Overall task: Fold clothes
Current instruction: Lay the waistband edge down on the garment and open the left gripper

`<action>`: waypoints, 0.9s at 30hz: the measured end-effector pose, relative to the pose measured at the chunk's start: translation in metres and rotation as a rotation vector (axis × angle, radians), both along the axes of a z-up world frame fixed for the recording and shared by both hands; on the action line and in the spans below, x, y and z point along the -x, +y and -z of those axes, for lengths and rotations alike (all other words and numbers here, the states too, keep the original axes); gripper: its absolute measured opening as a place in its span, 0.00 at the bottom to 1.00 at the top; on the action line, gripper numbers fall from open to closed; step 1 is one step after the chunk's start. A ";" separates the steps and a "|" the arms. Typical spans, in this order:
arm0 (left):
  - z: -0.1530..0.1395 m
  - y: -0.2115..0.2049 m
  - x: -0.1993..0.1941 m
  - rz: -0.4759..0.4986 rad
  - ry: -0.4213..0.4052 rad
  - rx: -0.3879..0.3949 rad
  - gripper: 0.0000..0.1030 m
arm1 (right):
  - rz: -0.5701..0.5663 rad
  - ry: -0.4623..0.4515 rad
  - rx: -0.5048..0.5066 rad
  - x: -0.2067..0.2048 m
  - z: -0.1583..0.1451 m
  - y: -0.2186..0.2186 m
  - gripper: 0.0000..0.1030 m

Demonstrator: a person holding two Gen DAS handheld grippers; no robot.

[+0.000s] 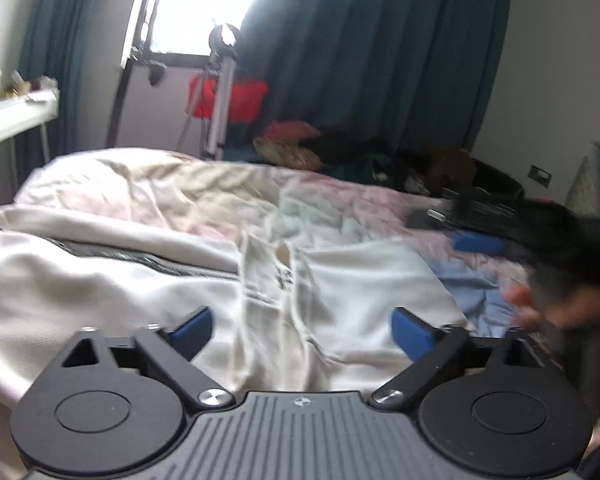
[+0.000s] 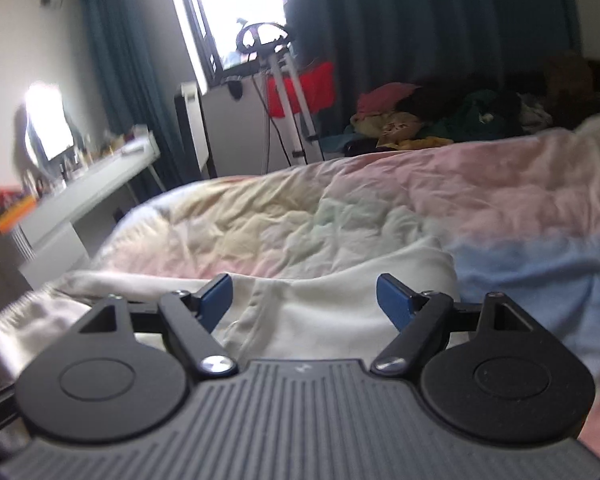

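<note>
A cream white garment (image 1: 148,288) with a dark zip lies spread across the bed, its hem end pointing away from me. My left gripper (image 1: 302,330) hovers open just above it, blue pads wide apart, nothing between them. At the right edge of the left wrist view, blurred, the right gripper (image 1: 476,240) shows a blue pad, with a hand (image 1: 560,312) behind it. In the right wrist view the same garment (image 2: 320,308) lies under my right gripper (image 2: 304,300), which is open and empty over its folded edge.
The bed is covered by a crumpled pastel quilt (image 2: 380,208). A pile of mixed clothes (image 2: 440,120) lies at its far side by dark teal curtains (image 1: 380,60). A tripod (image 2: 288,92) stands by the window, and a white desk (image 2: 88,196) with small items is on the left.
</note>
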State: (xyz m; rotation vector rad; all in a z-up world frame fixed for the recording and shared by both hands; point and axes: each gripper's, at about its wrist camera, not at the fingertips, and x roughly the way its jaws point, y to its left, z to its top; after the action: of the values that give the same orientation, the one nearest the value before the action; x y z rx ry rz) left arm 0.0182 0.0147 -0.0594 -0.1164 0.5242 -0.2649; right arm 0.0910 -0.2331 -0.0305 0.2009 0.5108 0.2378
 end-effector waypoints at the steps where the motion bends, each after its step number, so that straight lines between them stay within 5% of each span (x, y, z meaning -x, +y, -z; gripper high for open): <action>1: -0.003 0.002 0.002 -0.010 -0.014 -0.003 0.99 | 0.006 -0.001 -0.002 0.011 0.000 -0.001 0.78; 11: -0.029 0.014 0.045 -0.074 -0.073 -0.047 1.00 | 0.059 -0.021 0.000 0.107 0.002 -0.002 0.78; 19: -0.023 0.045 0.047 -0.155 0.001 -0.025 1.00 | 0.080 -0.058 0.059 0.114 -0.001 0.001 0.78; 27: -0.027 0.180 0.021 -0.495 0.199 0.204 1.00 | 0.109 0.013 0.055 0.105 0.009 -0.006 0.78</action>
State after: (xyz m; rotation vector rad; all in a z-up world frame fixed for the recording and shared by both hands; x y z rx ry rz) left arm -0.0026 0.1944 -0.0324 -0.4667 0.6465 0.1804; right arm -0.0142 -0.2389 -0.0397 0.1761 0.5170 0.1156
